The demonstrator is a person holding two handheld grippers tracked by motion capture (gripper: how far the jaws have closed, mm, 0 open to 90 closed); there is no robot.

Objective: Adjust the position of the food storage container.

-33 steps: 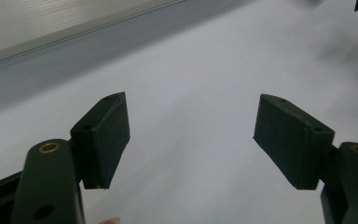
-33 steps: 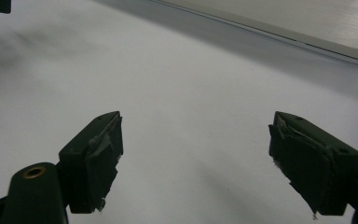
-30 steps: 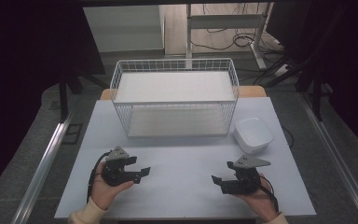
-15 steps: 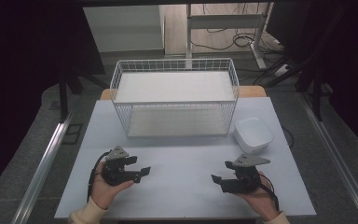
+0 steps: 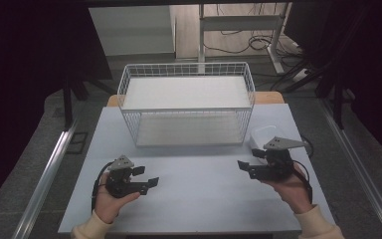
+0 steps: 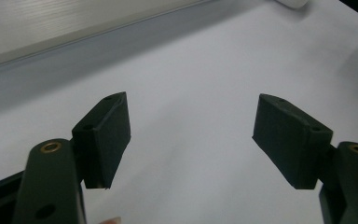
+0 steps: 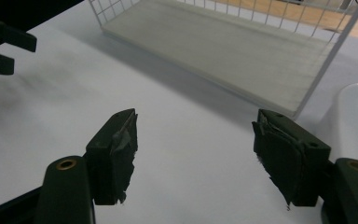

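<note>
White table (image 5: 194, 199) fills the near part of the room, and on it the white tub (image 5: 266, 135) sits by the right end of the wire basket (image 5: 186, 107), just behind the right gripper (image 5: 242, 167). That gripper is held above the table beside the tub, its jaws apart with nothing between them, having just been closing a little. Over to the left, well apart, the left gripper (image 5: 149, 183) lies low over the table, jaws wide and empty.

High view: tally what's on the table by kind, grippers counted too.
White wire basket: 1
White container: 1
Black grippers: 2, left gripper and right gripper, both empty
Total: 4
</note>
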